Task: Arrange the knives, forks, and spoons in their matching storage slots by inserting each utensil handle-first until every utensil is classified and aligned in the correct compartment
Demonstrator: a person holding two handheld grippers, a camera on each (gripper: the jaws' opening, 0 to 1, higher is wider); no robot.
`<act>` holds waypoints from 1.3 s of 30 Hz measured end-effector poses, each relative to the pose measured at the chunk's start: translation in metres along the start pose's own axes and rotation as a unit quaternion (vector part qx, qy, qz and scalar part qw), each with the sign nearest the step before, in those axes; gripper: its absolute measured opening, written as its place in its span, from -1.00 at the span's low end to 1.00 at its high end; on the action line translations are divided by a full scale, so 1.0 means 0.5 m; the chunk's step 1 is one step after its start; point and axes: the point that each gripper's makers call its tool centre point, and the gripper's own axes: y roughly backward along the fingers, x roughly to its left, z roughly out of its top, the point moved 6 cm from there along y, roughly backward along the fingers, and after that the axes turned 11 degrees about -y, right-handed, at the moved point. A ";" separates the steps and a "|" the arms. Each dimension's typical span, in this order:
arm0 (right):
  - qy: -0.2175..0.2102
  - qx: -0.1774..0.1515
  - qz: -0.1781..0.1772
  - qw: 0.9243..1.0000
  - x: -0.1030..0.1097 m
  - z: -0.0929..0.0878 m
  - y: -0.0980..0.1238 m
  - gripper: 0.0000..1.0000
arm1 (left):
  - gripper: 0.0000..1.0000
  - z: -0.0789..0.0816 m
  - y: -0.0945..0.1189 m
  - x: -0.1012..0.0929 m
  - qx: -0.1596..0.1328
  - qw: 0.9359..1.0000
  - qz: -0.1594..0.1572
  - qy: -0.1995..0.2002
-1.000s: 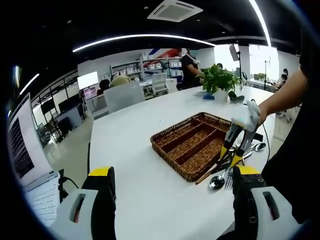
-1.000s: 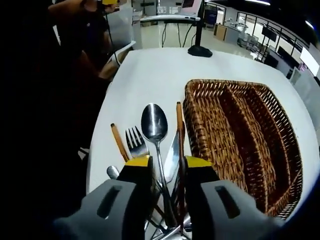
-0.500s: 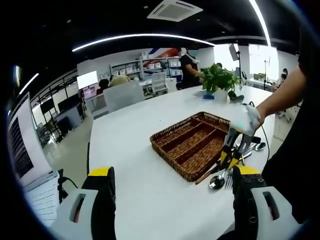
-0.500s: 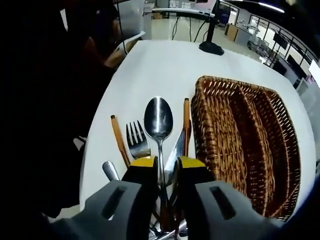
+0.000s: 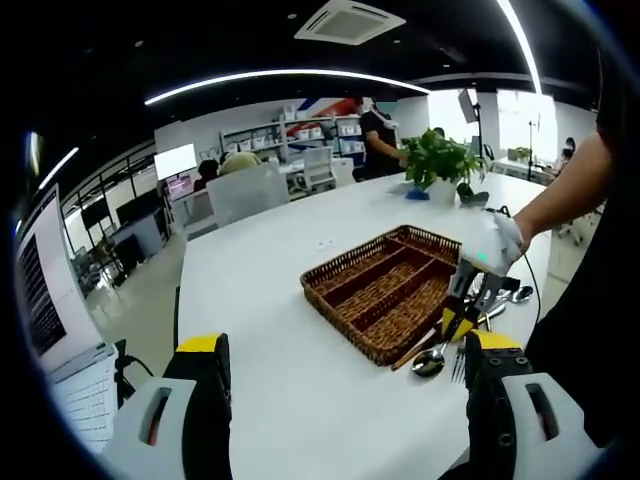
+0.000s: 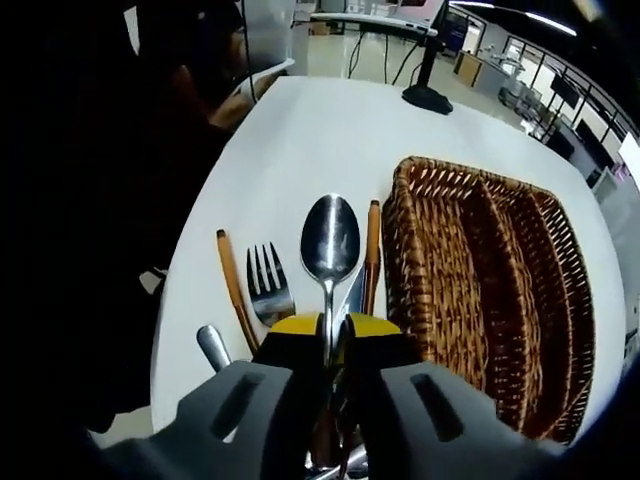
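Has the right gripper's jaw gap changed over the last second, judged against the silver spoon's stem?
Yes. The right gripper has narrowed its jaws; their yellow tips now sit close on either side of the silver spoon stem beside the brown wicker tray.

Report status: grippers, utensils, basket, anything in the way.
Right gripper shut on spoon in the pile beside the wicker basket. Left gripper open, holding nothing. Basket slots bare. Fork and knife crowd the spoon.

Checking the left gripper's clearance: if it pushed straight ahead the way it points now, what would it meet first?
Probably bare white table; the left gripper is open and holds nothing. The wicker tray lies farther on and to the right, though depth is unclear.
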 end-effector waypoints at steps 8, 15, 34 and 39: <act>0.013 0.014 0.010 1.000 0.007 -0.008 -0.020 -0.91 | 0.99 -0.004 0.000 0.001 0.003 1.000 -0.002 0.003; 0.034 0.011 0.016 0.999 0.010 -0.011 -0.028 -0.94 | 0.99 0.006 0.001 0.011 -0.002 1.000 0.000 0.015; 0.021 0.011 -0.001 1.000 0.017 0.012 -0.011 -1.00 | 0.99 -0.004 0.003 0.011 0.006 1.000 -0.002 0.014; 0.029 0.012 -0.011 0.999 0.014 0.024 0.015 -1.00 | 0.99 0.000 0.003 0.011 0.004 1.000 -0.001 0.007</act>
